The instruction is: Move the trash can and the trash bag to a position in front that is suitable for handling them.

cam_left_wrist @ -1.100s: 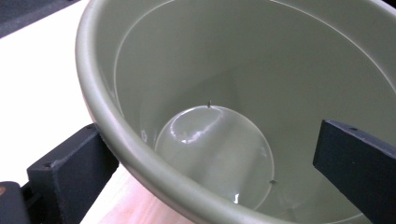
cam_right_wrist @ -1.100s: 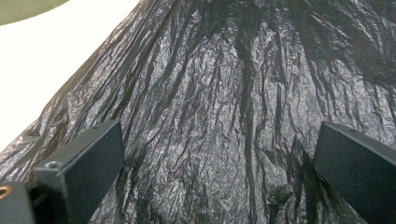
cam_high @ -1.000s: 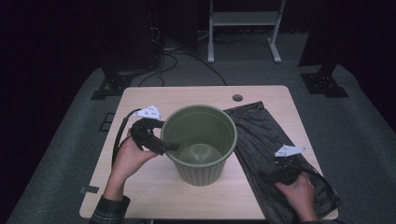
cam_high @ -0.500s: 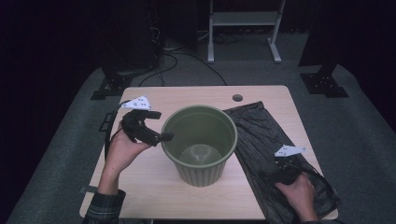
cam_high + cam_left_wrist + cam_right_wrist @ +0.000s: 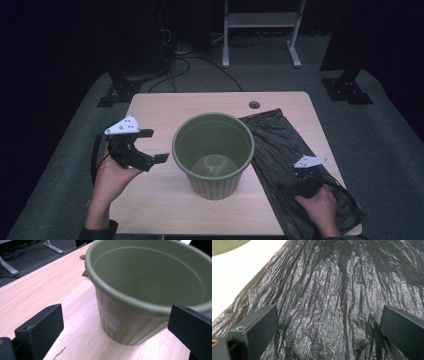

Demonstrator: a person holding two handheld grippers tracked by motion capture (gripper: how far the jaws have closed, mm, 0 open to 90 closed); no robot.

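Left gripper (image 5: 150, 147) now drawn back from the green bin (image 5: 213, 153), jaws wide, empty. Bin left standing mid-table (image 5: 165, 110). Right gripper (image 5: 306, 186) low over black bag (image 5: 280, 145), wide too: bag probably next.

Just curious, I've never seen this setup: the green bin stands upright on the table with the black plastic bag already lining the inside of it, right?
Not quite. The green bin does stand upright on the table, but the black plastic bag isn't inside it; it lies flat on the table beside the bin. The high view shows the bin's bare green inside.
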